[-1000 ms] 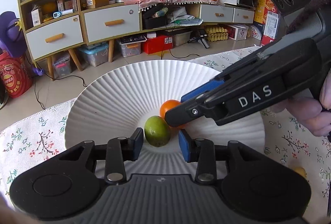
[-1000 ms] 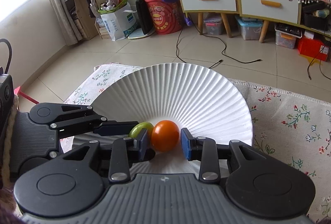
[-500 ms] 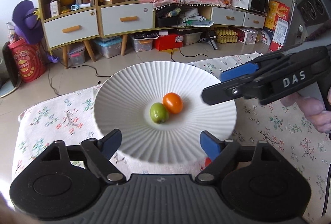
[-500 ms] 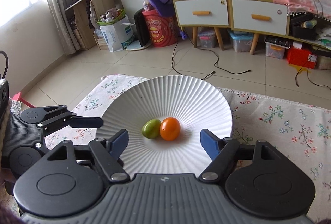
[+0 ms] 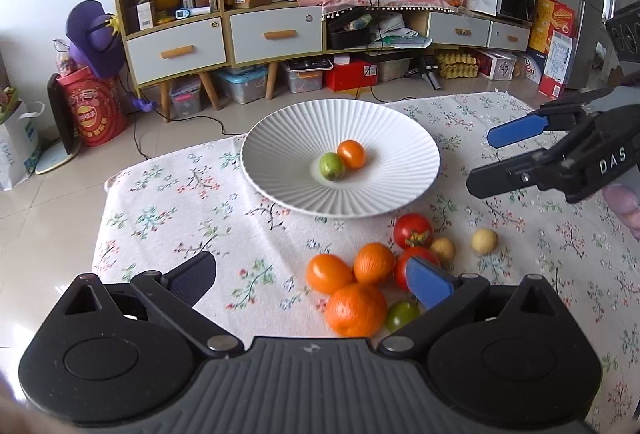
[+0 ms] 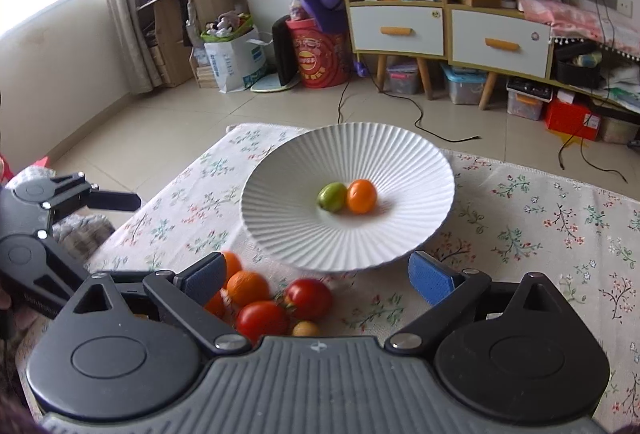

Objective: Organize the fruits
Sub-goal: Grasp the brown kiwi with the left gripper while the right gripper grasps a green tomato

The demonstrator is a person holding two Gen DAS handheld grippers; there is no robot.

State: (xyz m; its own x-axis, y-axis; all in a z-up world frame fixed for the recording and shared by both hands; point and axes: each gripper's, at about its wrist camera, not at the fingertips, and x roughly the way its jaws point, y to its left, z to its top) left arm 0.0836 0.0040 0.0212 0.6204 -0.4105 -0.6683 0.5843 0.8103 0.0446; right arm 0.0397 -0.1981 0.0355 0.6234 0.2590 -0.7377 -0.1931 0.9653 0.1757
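While lying side by side and touching in the dip of the ribbed white plate point(image 5: 280, 137), green fruit point(image 5: 331, 165) and small orange fruit point(image 5: 351, 153) sit free at frame centre, no pad on either. Same pair seen from the right wrist: green point(image 6: 331, 196) left, orange point(image 6: 361, 196) right, plate point(image 6: 288, 169) mid-frame. Below the plate, lower centre of the left wrist view, a loose cluster on the floral-clothed surface point(image 5: 168, 193): oranges point(image 5: 355, 310), red tomatoes point(image 5: 413, 230), a small green one point(image 5: 402, 315), two pale yellow balls point(image 5: 484, 241). Left hand-held gripper point(image 5: 312, 276) at bottom edge, jaws just swung wide apart, empty between the pads. Right hand-held gripper point(image 6: 316, 272) likewise just spread wide, gripping nothing, hanging over the cluster; also poking in at right edge of the left wrist view. Beyond, cabinet with drawers point(image 5: 272, 33) across the top.
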